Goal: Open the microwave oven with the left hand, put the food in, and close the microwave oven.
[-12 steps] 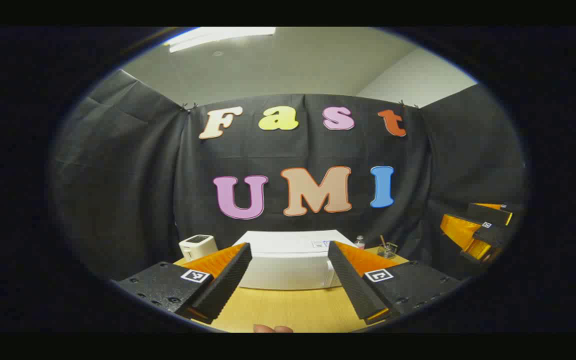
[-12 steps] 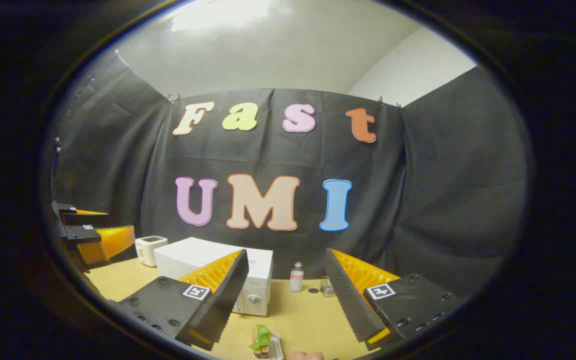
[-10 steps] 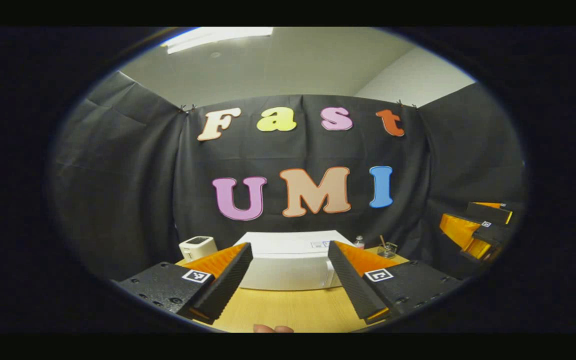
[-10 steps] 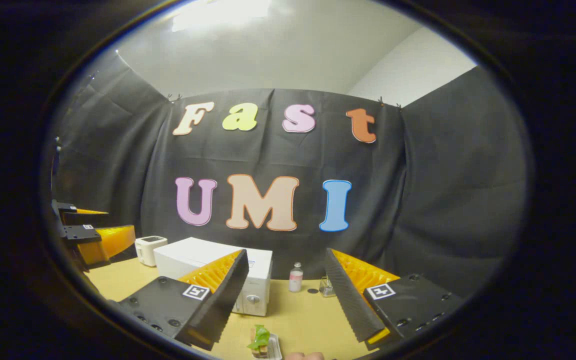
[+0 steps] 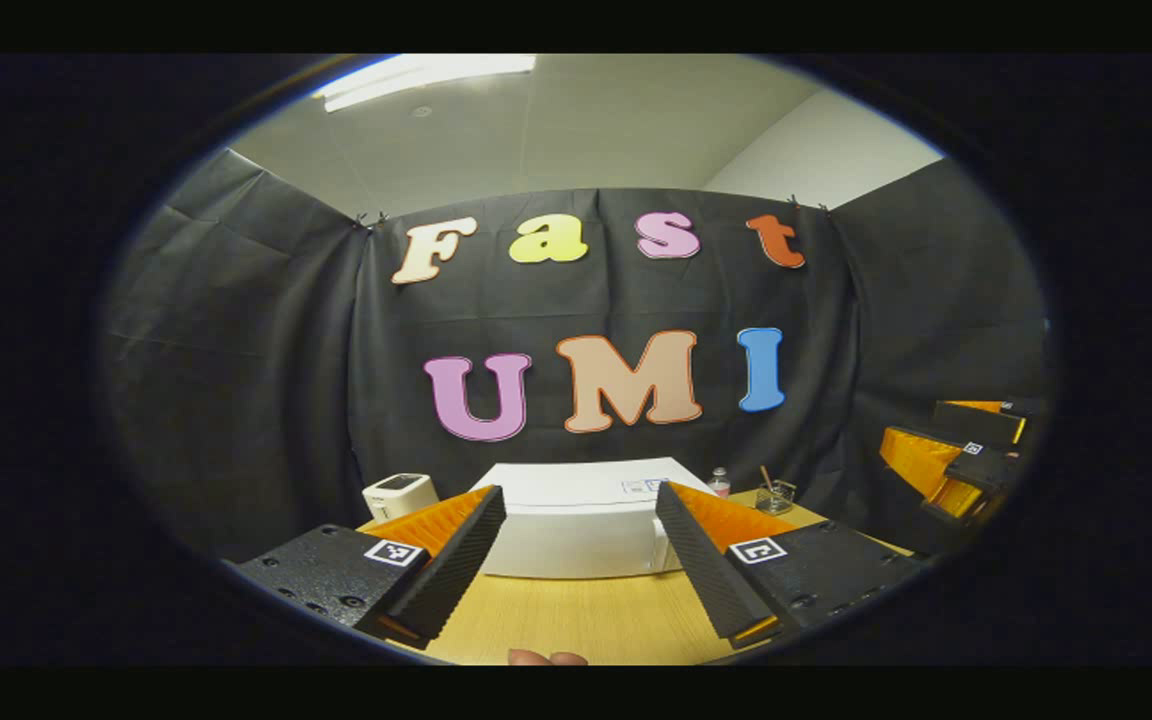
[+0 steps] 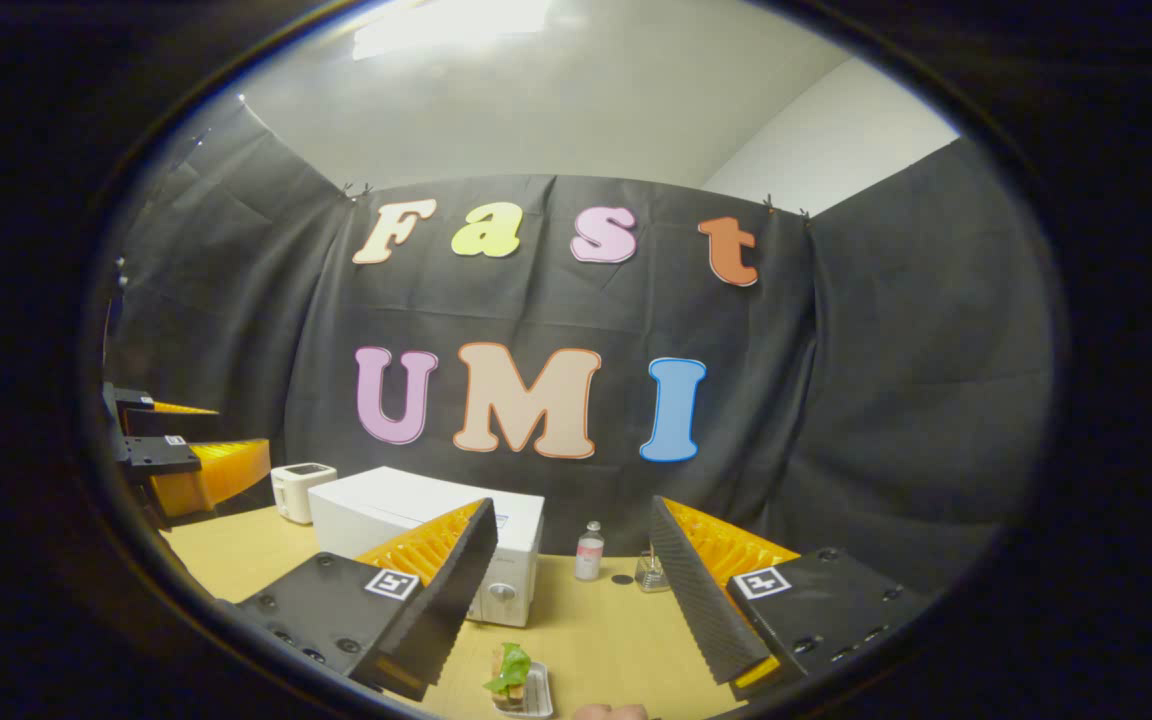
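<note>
Both my left hand-held gripper (image 5: 576,575) and right hand-held gripper (image 6: 561,600) hang released, facing the closed microwave oven (image 5: 581,520); food (image 6: 511,672) waits on the table (image 6: 606,640).

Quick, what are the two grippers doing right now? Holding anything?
Left gripper: jaws open, holding nothing, facing the microwave.
Right gripper: jaws open, holding nothing, above the food tray.
</note>
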Demonstrator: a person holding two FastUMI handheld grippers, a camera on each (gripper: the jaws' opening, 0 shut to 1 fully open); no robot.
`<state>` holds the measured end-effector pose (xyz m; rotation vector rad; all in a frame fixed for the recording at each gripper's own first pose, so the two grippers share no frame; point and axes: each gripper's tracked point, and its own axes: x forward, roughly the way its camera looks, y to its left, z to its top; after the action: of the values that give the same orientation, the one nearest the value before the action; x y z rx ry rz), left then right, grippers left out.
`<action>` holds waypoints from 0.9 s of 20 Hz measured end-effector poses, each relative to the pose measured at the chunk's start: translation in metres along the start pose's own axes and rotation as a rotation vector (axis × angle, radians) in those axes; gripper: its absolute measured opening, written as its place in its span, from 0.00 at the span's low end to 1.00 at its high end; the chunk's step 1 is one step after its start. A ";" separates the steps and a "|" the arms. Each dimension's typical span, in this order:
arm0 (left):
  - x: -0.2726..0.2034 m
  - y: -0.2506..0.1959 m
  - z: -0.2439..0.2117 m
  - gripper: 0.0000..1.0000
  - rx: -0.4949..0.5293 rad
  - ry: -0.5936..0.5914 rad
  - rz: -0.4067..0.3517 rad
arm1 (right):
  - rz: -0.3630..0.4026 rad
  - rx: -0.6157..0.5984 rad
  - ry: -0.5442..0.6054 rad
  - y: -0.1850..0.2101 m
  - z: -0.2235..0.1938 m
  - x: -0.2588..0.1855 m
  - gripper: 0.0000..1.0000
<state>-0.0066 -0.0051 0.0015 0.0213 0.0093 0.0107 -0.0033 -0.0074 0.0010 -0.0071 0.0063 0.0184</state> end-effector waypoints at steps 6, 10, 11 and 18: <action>-0.004 -0.002 0.002 0.96 -0.001 -0.003 0.010 | 0.011 -0.002 -0.003 -0.001 0.002 0.000 0.96; -0.005 -0.003 0.004 0.95 -0.007 -0.002 0.012 | 0.015 -0.017 -0.008 -0.003 0.002 0.002 0.96; -0.005 -0.005 0.003 0.96 -0.011 -0.001 0.010 | 0.016 -0.022 -0.007 -0.004 0.002 0.001 0.96; 0.002 -0.010 -0.002 0.96 -0.004 0.000 0.005 | 0.025 -0.028 -0.029 -0.008 0.008 -0.004 0.97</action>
<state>-0.0043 -0.0146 -0.0005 0.0173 0.0088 0.0155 -0.0069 -0.0150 0.0092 -0.0348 -0.0230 0.0437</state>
